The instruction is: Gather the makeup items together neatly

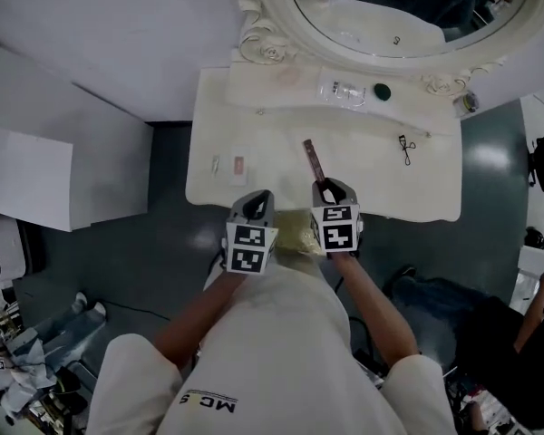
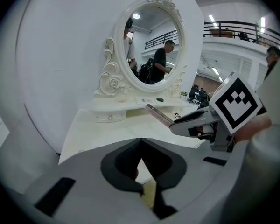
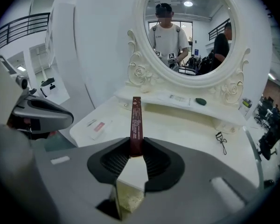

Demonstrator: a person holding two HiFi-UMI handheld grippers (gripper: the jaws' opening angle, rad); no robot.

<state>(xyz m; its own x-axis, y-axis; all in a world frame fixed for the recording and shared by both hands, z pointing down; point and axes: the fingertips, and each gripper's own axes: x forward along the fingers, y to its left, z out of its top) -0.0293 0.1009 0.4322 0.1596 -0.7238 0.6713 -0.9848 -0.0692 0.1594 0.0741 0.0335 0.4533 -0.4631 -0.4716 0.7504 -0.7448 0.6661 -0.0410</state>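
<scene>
Both grippers sit at the lower edge of the cream, curved-front table in the centre of the head view, with the person's forearms below them. The left gripper has its jaws clenched on nothing, tips just over the table's front lip. The stretch of table above it is bare apart from a small pink-and-white sachet and a thin pale strip near the left edge. The right gripper, just beside the left one, has its jaws grasping the lower end of a slim dark-brown rectangular makeup stick. The stick juts up and left over the middle of the table, held off the surface. To the right a black eyelash curler lies alone, with open tabletop between it and the stick. Along the top, a raised shelf under the ornate oval mirror carries a clear packet and a dark green oval piece. Dark floor surrounds the table, and a white wall fills the upper left.
</scene>
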